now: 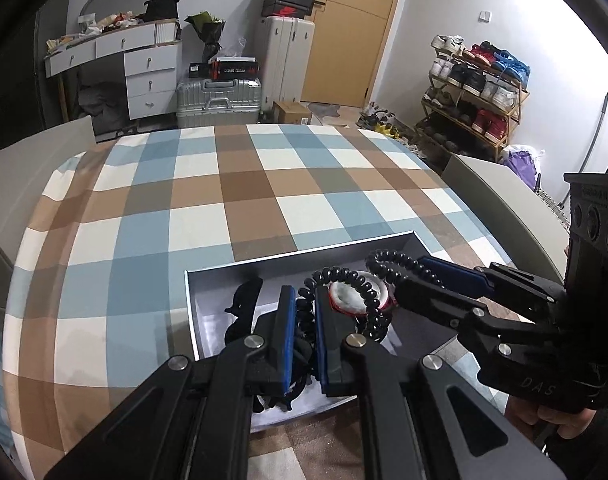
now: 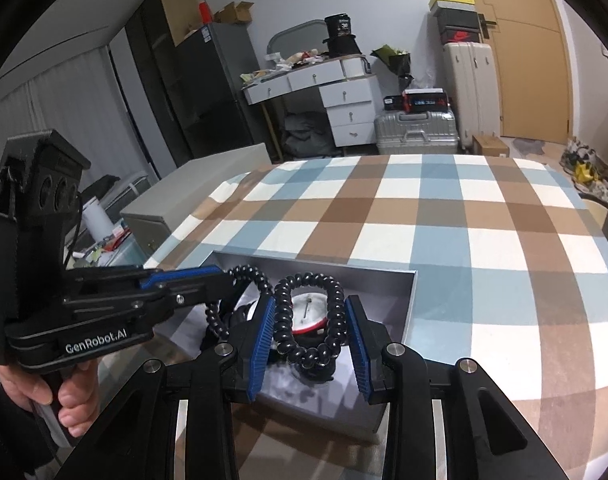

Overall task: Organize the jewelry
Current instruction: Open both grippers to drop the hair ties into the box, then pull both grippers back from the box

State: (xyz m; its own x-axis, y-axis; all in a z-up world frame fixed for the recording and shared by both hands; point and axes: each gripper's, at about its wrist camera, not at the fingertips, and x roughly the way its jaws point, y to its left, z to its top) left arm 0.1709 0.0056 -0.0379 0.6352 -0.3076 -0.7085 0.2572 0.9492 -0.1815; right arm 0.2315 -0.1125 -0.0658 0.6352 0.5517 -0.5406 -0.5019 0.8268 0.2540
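Got the left hand-held gripper (image 1: 304, 300) pinched down tight on a black coil band (image 2: 283, 328), blue pads nearly together with one stretch of coil squeezed in between. Same band strung across to the right hand-held gripper (image 2: 309, 304), jaws only partway apart, with a loop sitting between the pads and looking snug against both. Hanging just off both sets of fingertips, right over a shallow grey box (image 1: 208, 300). Directly under the band, inside the box: a round watch-like thing (image 1: 349, 296) with a white face and red rim. Off to the left of the left hand-held gripper's fingers, also inside the box, a black piece (image 1: 244, 300), can't tell what exactly. Box parked on a blue, brown and white checked cloth (image 1: 224, 200) stretching out ahead of both grippers. Bare hand (image 2: 64, 392) wrapped round the left handle, low at the edge of the right wrist view.
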